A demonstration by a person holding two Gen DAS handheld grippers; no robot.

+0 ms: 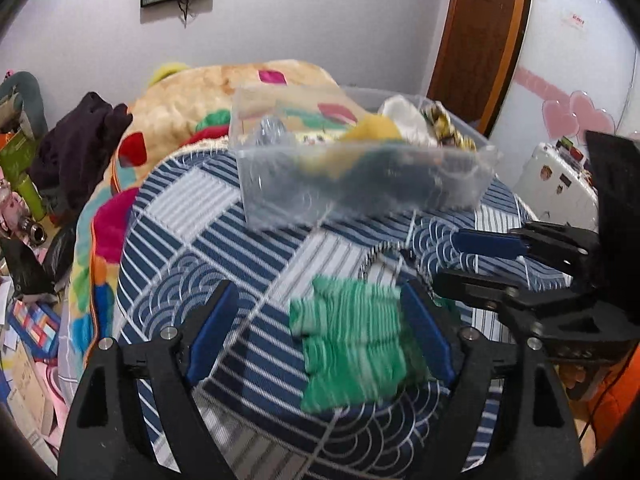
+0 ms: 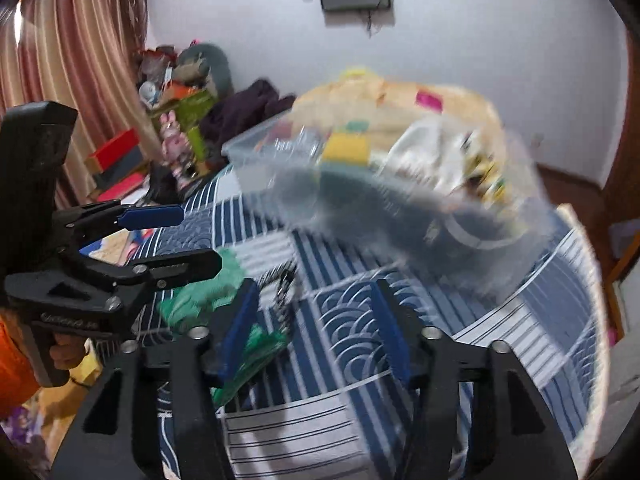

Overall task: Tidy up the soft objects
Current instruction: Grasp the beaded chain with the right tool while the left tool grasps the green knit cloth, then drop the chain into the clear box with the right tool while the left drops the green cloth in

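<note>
A green striped soft cloth (image 1: 352,344) lies on the blue-and-white patterned bed cover (image 1: 224,240). My left gripper (image 1: 320,328) is open above it, with its right pad near the cloth's right edge. The cloth also shows in the right wrist view (image 2: 200,300), left of my right gripper (image 2: 316,332), which is open and empty over the cover. A clear plastic bin (image 1: 360,168) behind holds yellow, white and dark soft items; it also shows in the right wrist view (image 2: 380,184). Each gripper shows in the other's view.
A colourful blanket (image 1: 180,120) and a dark garment (image 1: 76,152) lie behind the bin. Clutter and boxes stand on the floor at left (image 1: 24,320). A wooden door (image 1: 476,40) is at back right. A wire-like black-and-white item (image 2: 284,292) lies beside the cloth.
</note>
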